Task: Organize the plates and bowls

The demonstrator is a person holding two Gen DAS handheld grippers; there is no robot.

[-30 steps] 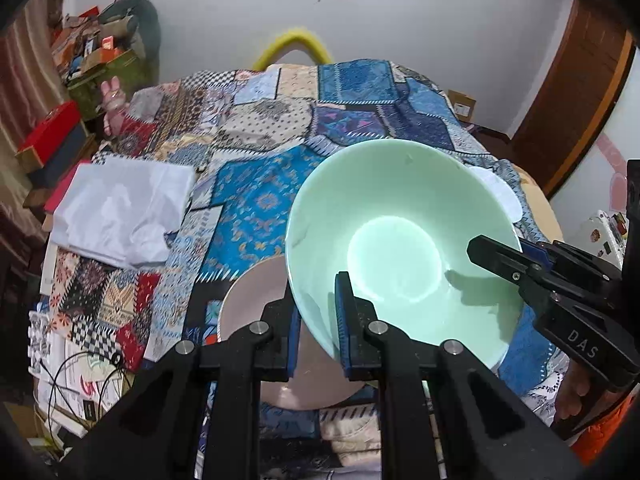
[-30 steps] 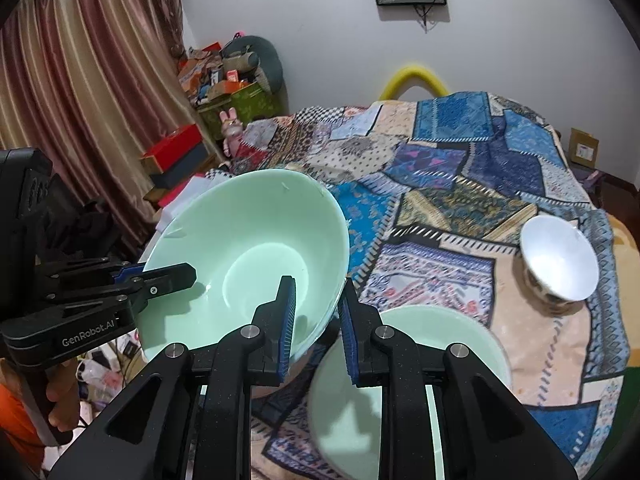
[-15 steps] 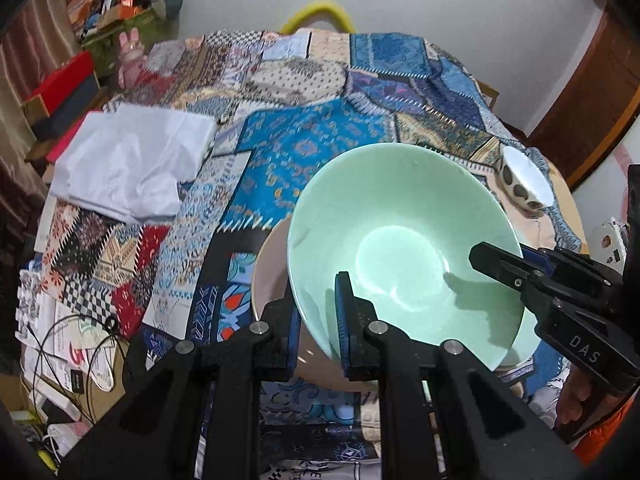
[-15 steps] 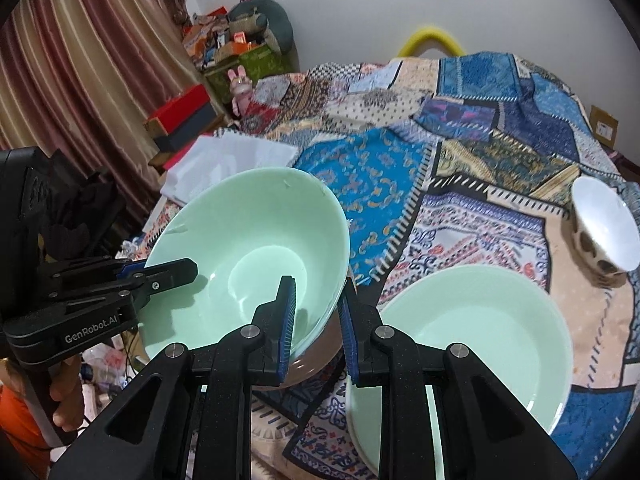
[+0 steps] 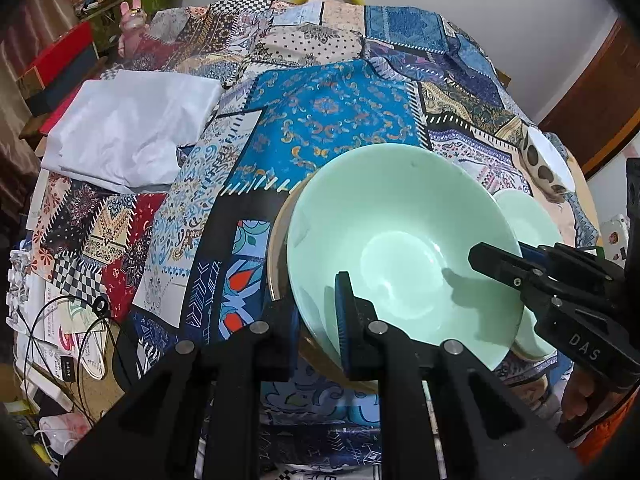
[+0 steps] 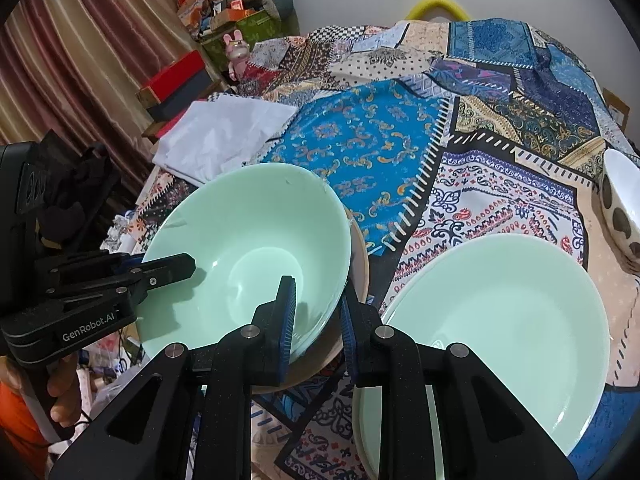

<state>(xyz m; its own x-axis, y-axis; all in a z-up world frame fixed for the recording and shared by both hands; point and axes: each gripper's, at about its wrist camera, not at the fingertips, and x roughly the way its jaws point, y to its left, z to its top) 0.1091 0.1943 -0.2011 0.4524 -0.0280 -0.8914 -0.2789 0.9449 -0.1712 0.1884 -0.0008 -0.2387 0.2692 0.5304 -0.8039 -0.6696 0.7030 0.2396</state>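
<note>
because a wide, shallow dish tips easily in a single pinch, the green bowl (image 5: pixel 404 248) is carried by two grips on opposite sides of its rim: the left gripper (image 5: pixel 320 312) is clenched on the near rim in its own view, one pad inside the bowl and one outside, and the right gripper (image 6: pixel 316 312) is clenched on the rim at the other side in the same way. held so, the bowl hangs tilted directly over a beige plate (image 6: pixel 360 256) that lies near the front edge of the patchwork cloth (image 6: pixel 360 140), apparently to be nested on it. just beside this pair, toward the cloth's right edge, lies a green plate (image 6: pixel 500 312). further along that edge stands a spotted bowl (image 6: pixel 620 208), well apart. a white folded sheet (image 5: pixel 132 124) lies at the far left edge.
</note>
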